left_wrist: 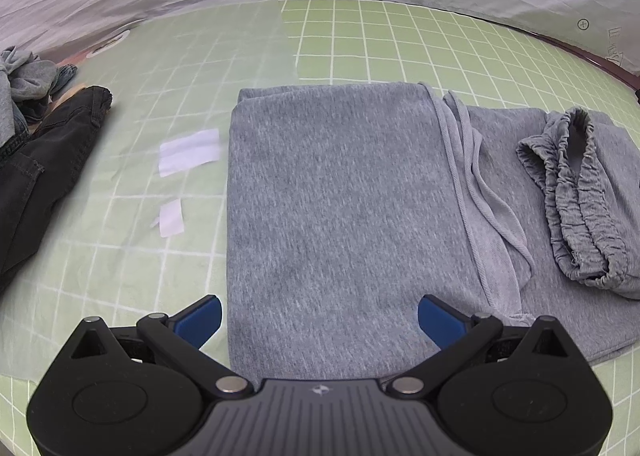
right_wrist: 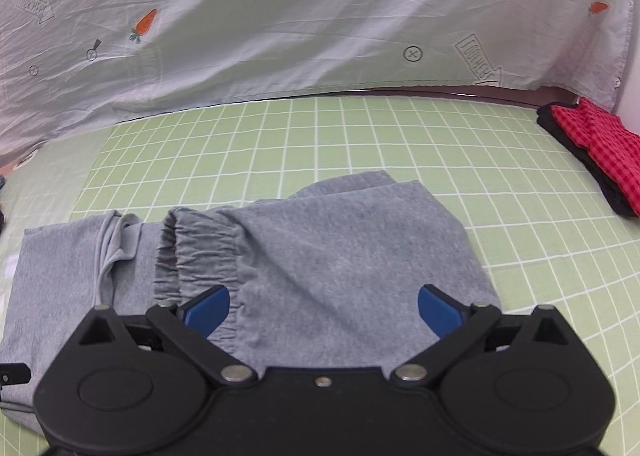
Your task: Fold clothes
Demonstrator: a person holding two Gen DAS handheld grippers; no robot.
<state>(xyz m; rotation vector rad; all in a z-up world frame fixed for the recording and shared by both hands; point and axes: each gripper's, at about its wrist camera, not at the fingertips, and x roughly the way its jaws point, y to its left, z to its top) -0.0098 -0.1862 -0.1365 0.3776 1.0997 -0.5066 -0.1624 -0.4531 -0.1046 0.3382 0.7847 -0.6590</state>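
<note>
Grey sweatpants (left_wrist: pixel 344 196) lie partly folded on the green grid sheet (left_wrist: pixel 360 40). Their drawstring (left_wrist: pixel 480 184) and elastic waistband (left_wrist: pixel 576 196) lie to the right in the left wrist view. My left gripper (left_wrist: pixel 319 322) is open and empty, just above the near edge of the folded part. In the right wrist view the sweatpants (right_wrist: pixel 340 248) show the gathered waistband (right_wrist: pixel 192 248) at left. My right gripper (right_wrist: pixel 324 314) is open and empty, hovering over the cloth, its left fingertip (right_wrist: pixel 210 310) near the waistband.
Dark trousers (left_wrist: pixel 44 168) and a heap of grey and denim clothes (left_wrist: pixel 28 84) lie at the left. Two white patches (left_wrist: pixel 188 152) lie on the sheet. A red checked garment (right_wrist: pixel 596 144) lies at the far right. A white printed sheet (right_wrist: pixel 320 16) hangs behind.
</note>
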